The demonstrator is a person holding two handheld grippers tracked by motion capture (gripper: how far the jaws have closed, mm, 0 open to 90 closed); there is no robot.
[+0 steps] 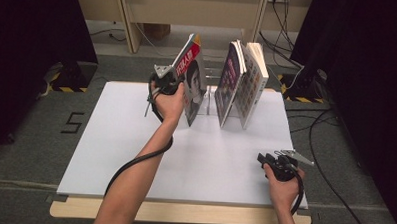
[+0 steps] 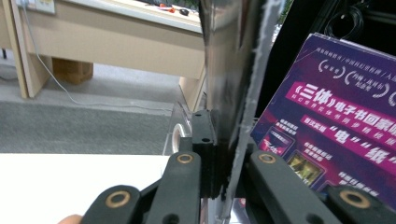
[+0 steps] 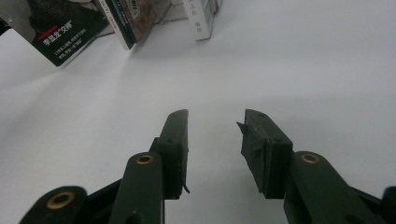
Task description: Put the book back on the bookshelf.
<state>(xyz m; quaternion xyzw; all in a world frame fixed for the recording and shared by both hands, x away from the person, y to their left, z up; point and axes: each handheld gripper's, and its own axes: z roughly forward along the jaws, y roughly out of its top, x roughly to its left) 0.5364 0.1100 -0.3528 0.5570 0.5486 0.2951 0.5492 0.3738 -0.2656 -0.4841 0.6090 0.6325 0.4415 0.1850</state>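
The left tool [image 1: 173, 81] is clamped on the edge of a book [image 1: 192, 82] with a face on its dark cover, which leans tilted with its lower corner on the white desk [image 1: 135, 140]. In the left gripper view the jaws pinch the book's cover and pages between them. Just to its right, two more books [image 1: 240, 81] stand propped in a clear stand [image 1: 210, 100]. The right tool [image 3: 212, 140] rests near the desk's front right corner, jaws apart with nothing between them.
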